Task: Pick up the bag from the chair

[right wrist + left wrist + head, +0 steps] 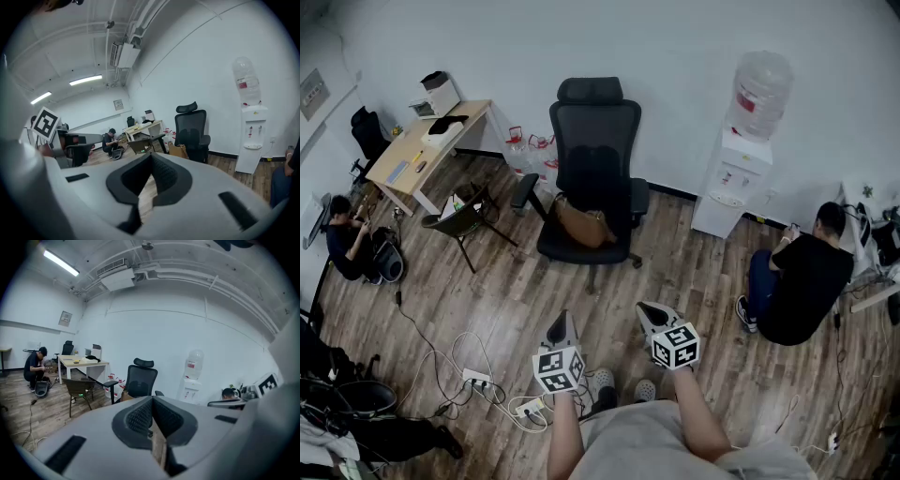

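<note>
A brown bag (580,223) rests on the seat of a black office chair (598,150) by the far wall, leaning against the backrest. Both grippers are held low in front of me, well short of the chair. The left gripper (561,322) points at the chair with its jaws together and nothing between them. The right gripper (646,309) is beside it, jaws also together and empty. In the left gripper view the chair (141,378) and the bag (125,396) show beyond the left gripper (152,400). In the right gripper view the bag (178,151) sits on the chair (192,130) past the right gripper (151,155).
A water dispenser (739,178) stands right of the chair, and a person in black (802,281) crouches further right. A small dark chair (461,221) and a wooden desk (420,150) are on the left. Power strips and cables (478,380) lie on the floor near my left foot.
</note>
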### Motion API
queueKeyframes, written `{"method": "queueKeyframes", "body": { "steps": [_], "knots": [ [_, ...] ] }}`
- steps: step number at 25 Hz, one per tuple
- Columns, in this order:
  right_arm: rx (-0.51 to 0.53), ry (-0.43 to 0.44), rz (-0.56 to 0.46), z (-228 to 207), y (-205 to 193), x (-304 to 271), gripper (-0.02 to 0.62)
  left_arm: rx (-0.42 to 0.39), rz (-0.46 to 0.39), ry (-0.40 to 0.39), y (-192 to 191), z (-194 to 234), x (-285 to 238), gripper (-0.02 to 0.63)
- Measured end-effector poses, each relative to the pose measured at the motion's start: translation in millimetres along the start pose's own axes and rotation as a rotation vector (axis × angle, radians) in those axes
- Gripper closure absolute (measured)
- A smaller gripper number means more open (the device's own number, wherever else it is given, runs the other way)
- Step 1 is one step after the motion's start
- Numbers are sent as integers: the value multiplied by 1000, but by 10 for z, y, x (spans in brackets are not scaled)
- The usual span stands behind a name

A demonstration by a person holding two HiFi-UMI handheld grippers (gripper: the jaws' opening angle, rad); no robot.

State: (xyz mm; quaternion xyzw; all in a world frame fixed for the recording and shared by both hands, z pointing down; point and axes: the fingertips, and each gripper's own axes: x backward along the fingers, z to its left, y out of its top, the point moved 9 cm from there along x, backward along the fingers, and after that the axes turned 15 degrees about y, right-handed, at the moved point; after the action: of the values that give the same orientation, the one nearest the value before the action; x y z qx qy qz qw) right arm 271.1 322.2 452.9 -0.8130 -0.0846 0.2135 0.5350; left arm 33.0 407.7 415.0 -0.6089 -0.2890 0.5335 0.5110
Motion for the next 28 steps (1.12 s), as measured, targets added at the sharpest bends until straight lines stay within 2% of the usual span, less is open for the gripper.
{"method": "queueKeyframes", "body": {
  "steps": [4, 10, 11, 14, 16, 18, 20, 22, 25, 27, 28],
  "knots": [
    [2, -1, -8, 54, -18, -74, 592, -5, -6, -8, -3, 109, -22, 601],
    [-85, 88, -77, 63, -2, -198, 589, 16, -22, -22, 36, 304, -152, 597],
    [-94, 81, -87, 67, 0, -231, 589, 18, -23, -26, 52, 350, -180, 588],
    [-99, 42, -116, 86, 13, -351, 588, 15, -20, -41, 96, 509, -253, 510],
    [-93, 54, -118, 109, 33, -474, 524, 18, -21, -46, 111, 641, -300, 483],
    [-83, 75, -113, 121, 47, -610, 511, 27, -21, -48, 113, 779, -356, 455],
    [-76, 89, -92, 142, 15, -723, 458, 33, -13, -55, 103, 917, -396, 429],
    [-74, 78, -68, 151, -36, -810, 435, 39, -8, -68, 110, 1047, -438, 401],
    [-90, 63, -54, 108, -72, -955, 385, 47, -16, -71, 135, 1212, -505, 387],
    [-102, 78, -59, 107, -85, -1058, 307, 57, -17, -54, 109, 1346, -523, 380],
    [-101, 85, -62, 115, -89, -1105, 305, 68, -15, -43, 86, 1417, -536, 380]
  ]
}}
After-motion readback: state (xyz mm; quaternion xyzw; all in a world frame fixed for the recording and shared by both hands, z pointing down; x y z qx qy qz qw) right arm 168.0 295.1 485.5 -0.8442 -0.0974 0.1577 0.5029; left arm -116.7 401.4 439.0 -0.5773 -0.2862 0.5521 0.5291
